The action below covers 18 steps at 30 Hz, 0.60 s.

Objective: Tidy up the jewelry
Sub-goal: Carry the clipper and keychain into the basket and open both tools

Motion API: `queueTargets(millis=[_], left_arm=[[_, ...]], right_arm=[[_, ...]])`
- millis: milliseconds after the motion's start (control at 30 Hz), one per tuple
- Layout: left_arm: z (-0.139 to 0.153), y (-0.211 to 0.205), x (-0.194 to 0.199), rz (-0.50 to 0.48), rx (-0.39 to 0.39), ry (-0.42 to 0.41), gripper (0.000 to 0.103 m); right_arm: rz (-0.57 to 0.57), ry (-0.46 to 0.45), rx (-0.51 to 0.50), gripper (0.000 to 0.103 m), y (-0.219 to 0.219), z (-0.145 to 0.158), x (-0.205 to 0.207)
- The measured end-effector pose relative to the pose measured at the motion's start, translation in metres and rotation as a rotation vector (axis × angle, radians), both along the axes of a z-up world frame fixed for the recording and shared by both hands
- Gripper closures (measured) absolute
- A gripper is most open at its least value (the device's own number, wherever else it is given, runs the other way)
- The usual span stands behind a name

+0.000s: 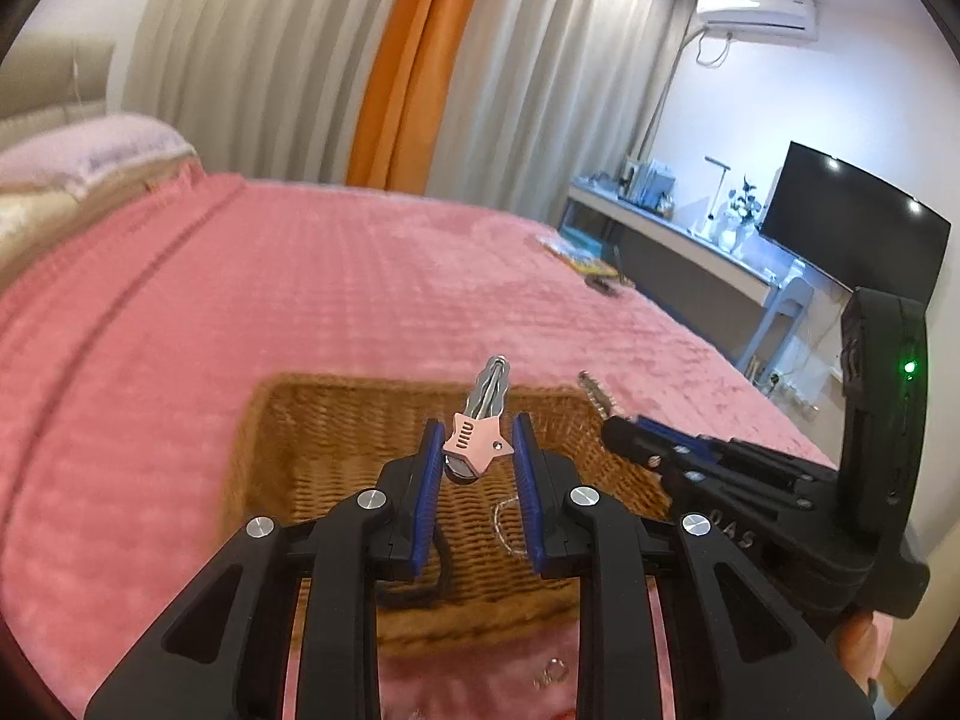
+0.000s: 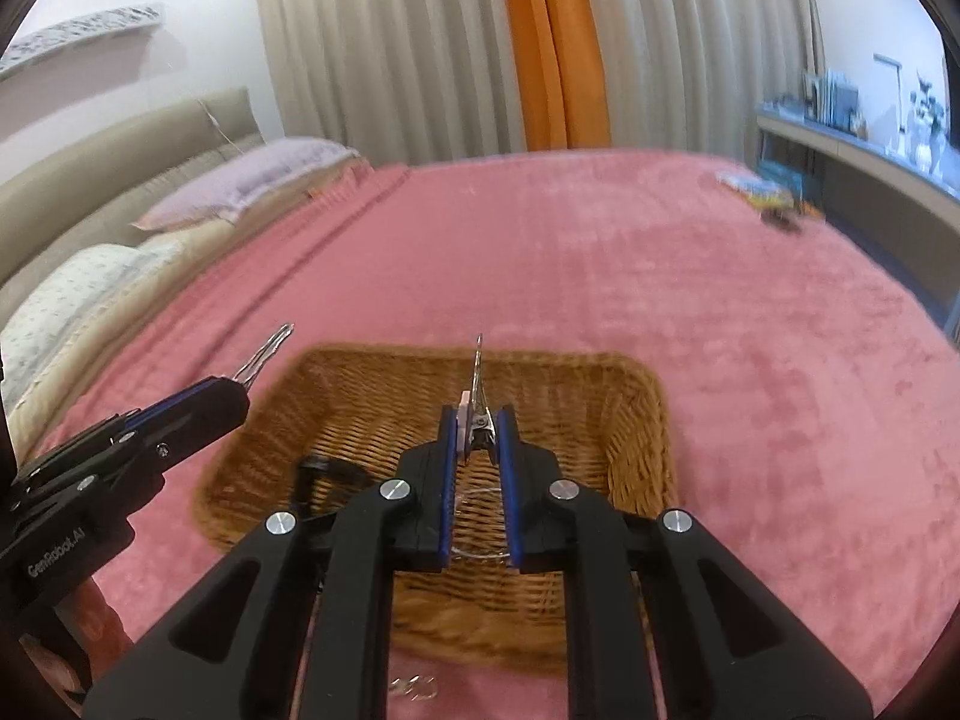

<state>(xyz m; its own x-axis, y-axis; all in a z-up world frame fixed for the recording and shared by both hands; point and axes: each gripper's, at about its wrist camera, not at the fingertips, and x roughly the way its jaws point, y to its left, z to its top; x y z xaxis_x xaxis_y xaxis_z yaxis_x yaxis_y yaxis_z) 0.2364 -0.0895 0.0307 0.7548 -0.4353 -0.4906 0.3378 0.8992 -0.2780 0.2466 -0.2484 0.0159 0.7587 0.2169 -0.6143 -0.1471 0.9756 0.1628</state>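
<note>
A brown wicker basket [image 1: 336, 438] sits on the pink bedspread; it also shows in the right wrist view [image 2: 600, 396]. My left gripper [image 1: 477, 456] is shut on a pink star-and-guitar hair clip [image 1: 474, 441] and holds it over the basket. My right gripper [image 2: 477, 429] is shut on a silver hair clip with a pink piece [image 2: 477, 414], also over the basket. In the basket lie a black band [image 2: 318, 471] and a thin clear bracelet [image 2: 480, 501]. Each gripper shows in the other's view, my right gripper [image 1: 618, 426] and my left gripper [image 2: 240, 390].
Small metal rings [image 1: 552, 672] lie on the bedspread in front of the basket, also in the right wrist view [image 2: 414, 687]. A yellow packet [image 1: 582, 255] and a dark item [image 1: 603, 287] lie near the far bed edge. Pillows [image 2: 252, 180] lie at the headboard. A desk [image 1: 672, 228] stands at right.
</note>
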Motion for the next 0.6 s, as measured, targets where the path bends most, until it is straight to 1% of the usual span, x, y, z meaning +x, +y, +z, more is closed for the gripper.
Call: queueTargets(millis=[133, 300, 467, 533, 567, 600], left_arm=[[-0.031, -0.008, 0.020, -0.034, -0.025, 0.083, 0.081], [-0.059, -0.003, 0.036, -0.043, -0.051, 0.165, 0.081], [-0.065, -0.003, 0.038, -0.046, -0.043, 0.184, 0.081], [-0.065, -0.005, 0.036, -0.062, -0.045, 0.188, 0.081], [-0.065, -0.005, 0.035, -0.073, -0.052, 0.191, 0.081], [-0.065, -0.005, 0.032, -0.073, -0.056, 0.191, 0.078]], right_arm=[[-0.023, 0.071, 0.030, 0.092, -0.008, -0.028, 0.014], [-0.010, 0.138, 0.017, 0.092, -0.006, -0.051, 0.022], [0.001, 0.157, -0.003, 0.092, 0.000, -0.058, 0.022], [0.002, 0.166, 0.015, 0.091, -0.002, -0.058, 0.021], [0.002, 0.172, 0.034, 0.087, -0.005, -0.059, 0.020], [0.004, 0.177, 0.056, 0.082, -0.008, -0.059, 0.020]])
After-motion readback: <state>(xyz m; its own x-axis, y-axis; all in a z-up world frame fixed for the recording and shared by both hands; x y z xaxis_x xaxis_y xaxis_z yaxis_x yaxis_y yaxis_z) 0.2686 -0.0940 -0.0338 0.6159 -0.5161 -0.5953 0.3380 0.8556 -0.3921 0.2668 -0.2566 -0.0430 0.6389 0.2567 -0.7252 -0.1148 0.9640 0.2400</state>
